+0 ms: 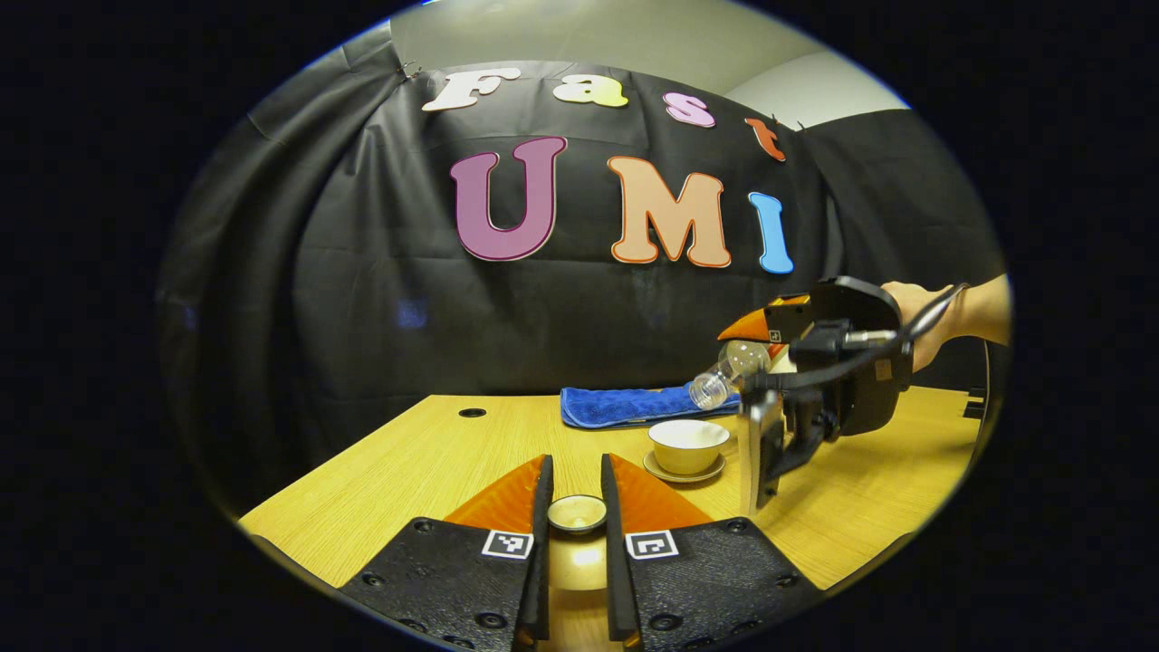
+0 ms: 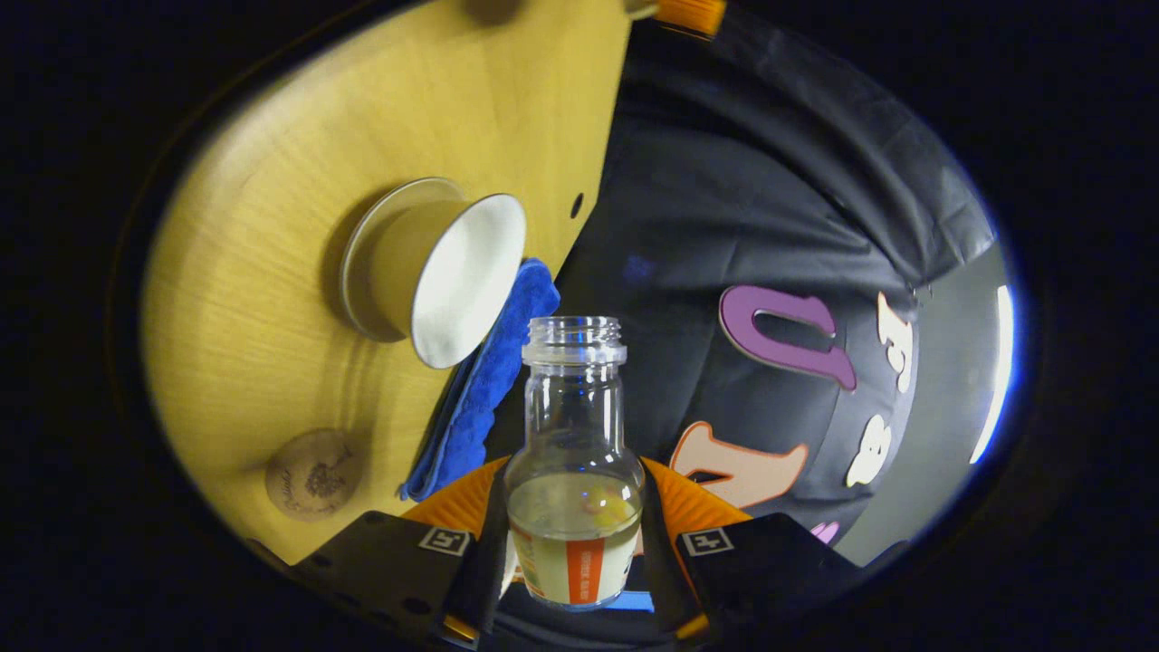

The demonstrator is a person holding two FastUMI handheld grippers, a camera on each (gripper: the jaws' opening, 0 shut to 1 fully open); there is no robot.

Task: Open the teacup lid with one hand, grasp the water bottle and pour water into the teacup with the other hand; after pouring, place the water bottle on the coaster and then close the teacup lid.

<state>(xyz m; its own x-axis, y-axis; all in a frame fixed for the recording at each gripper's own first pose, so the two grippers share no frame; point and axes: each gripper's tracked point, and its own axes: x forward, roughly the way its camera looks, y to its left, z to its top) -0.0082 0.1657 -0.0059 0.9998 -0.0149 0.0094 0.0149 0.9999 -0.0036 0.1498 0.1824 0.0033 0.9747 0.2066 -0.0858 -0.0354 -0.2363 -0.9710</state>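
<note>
Pouring step in hand. The left gripper (image 1: 576,507) holds the teacup lid (image 1: 577,512) pinched between its two fingers, raised off the table (image 1: 426,453) and kept well to the near side of the cup. Both fingers press on the lid's edge; the jaws stand narrow.

In the left gripper view the teacup (image 1: 688,444) sits uncovered on its saucer (image 1: 684,471), mid-table, just in front of a folded blue towel (image 1: 634,405). Above and to its right, the right gripper (image 1: 779,362), held by a person's hand (image 1: 914,312), carries the water bottle (image 1: 724,376) tipped over, mouth pointing down and toward the cup but not yet over the rim, as far as can be judged.

The right gripper view confirms the grip: the right gripper (image 2: 573,543) has both fingers clamped on the lower body of the water bottle (image 2: 573,453), cap off, liquid pooled low in the body and not reaching the neck. The teacup (image 2: 435,272) lies ahead and to the left of the bottle mouth, its inside looking empty. The round coaster (image 2: 312,474) rests on the table apart from the cup.

Judgement: lid is off, pour barely begun. Next move calls for bringing the bottle mouth over the cup's opening and tilting further, slowly, so the stream lands inside. Lid hand should hold clear meanwhile.
</note>
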